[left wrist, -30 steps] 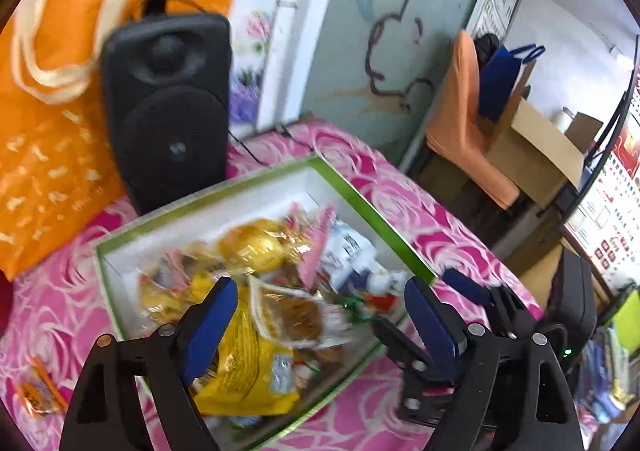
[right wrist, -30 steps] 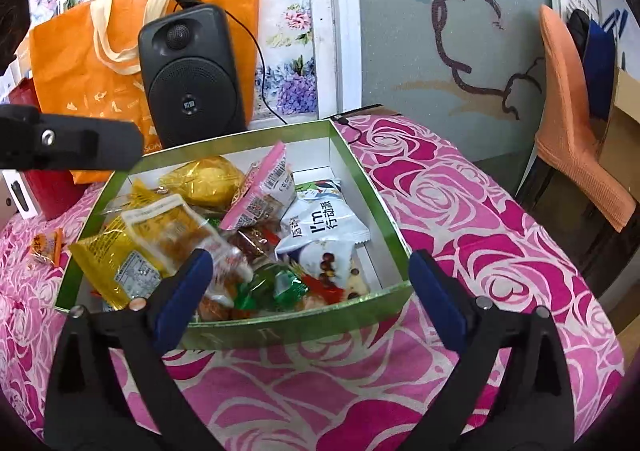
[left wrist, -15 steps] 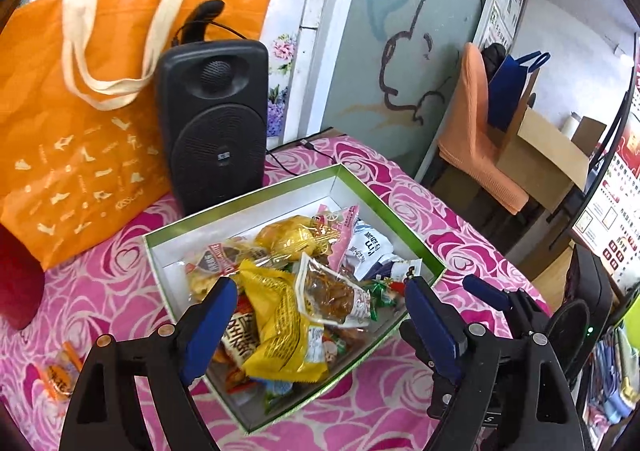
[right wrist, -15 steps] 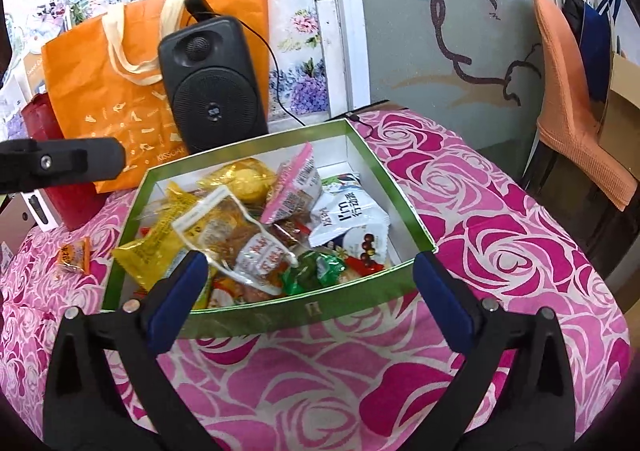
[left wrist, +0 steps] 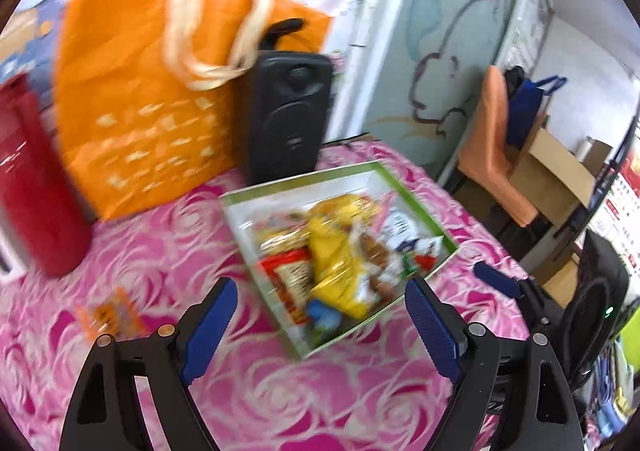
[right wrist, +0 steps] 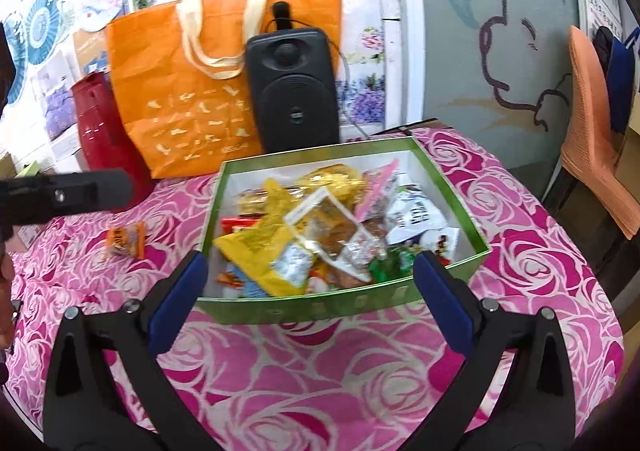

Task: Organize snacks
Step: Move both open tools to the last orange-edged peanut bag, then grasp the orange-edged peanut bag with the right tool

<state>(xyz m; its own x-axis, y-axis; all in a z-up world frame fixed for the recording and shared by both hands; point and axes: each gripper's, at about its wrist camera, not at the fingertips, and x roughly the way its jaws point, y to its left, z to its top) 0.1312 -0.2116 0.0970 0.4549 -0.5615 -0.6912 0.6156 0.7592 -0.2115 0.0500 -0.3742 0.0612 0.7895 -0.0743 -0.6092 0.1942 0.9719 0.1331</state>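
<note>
A green-rimmed box [right wrist: 332, 307] [left wrist: 416, 191] holds several snack packets: a yellow bag [right wrist: 256, 247] [left wrist: 332, 267], a clear packet of brown snacks [right wrist: 332, 227] and a white packet [right wrist: 416, 215]. One small orange packet [right wrist: 126, 239] [left wrist: 110, 315] lies loose on the pink rose tablecloth, left of the box. My right gripper [right wrist: 310, 287] stands open in front of the box's near wall, nothing between its fingers. My left gripper [left wrist: 320, 315] is open too, above the cloth near the box's front-left corner. The left view is blurred by motion.
Behind the box stand a black speaker [right wrist: 294, 91], an orange tote bag [right wrist: 180, 91] and a red container [right wrist: 100, 119]. An orange-covered chair [right wrist: 596, 123] and cardboard boxes [left wrist: 560, 171] sit off the table's right edge. The left tool's black body [right wrist: 60, 195] reaches in at left.
Both grippers have drawn back from the box, which now looks smaller and farther. The left view has swung left, bringing the loose orange packet and red container into sight.
</note>
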